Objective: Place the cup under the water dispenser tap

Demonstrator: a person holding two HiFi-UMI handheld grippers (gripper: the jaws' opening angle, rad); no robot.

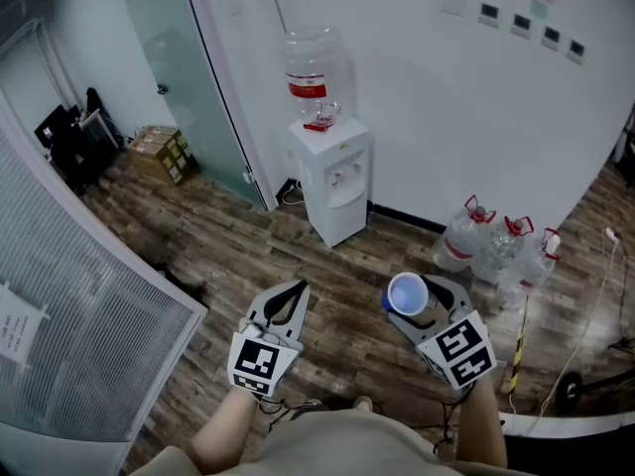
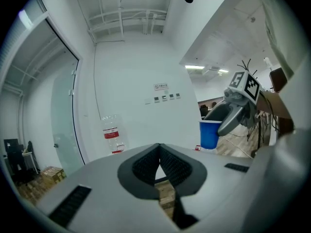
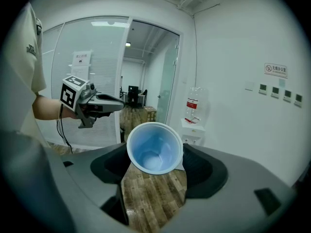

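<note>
A white water dispenser point(image 1: 332, 178) with a clear bottle point(image 1: 316, 67) on top stands against the far wall, across a stretch of wooden floor from me. Its small taps face me above a recess. My right gripper point(image 1: 410, 301) is shut on a blue cup point(image 1: 407, 292), held upright and empty, with a jaw on either side of it point(image 3: 154, 149). The dispenser point(image 3: 193, 125) shows beyond the cup's rim. My left gripper point(image 1: 296, 288) hovers beside it to the left, tips together and holding nothing point(image 2: 159, 147). From the left gripper view the cup point(image 2: 210, 134) shows at the right.
Several large water bottles point(image 1: 496, 246) stand on the floor right of the dispenser. A frosted glass door point(image 1: 189, 67) and cardboard boxes point(image 1: 164, 152) are to its left. A blind-covered partition point(image 1: 69, 296) runs along my left. A yellow-black pole point(image 1: 518, 350) stands at my right.
</note>
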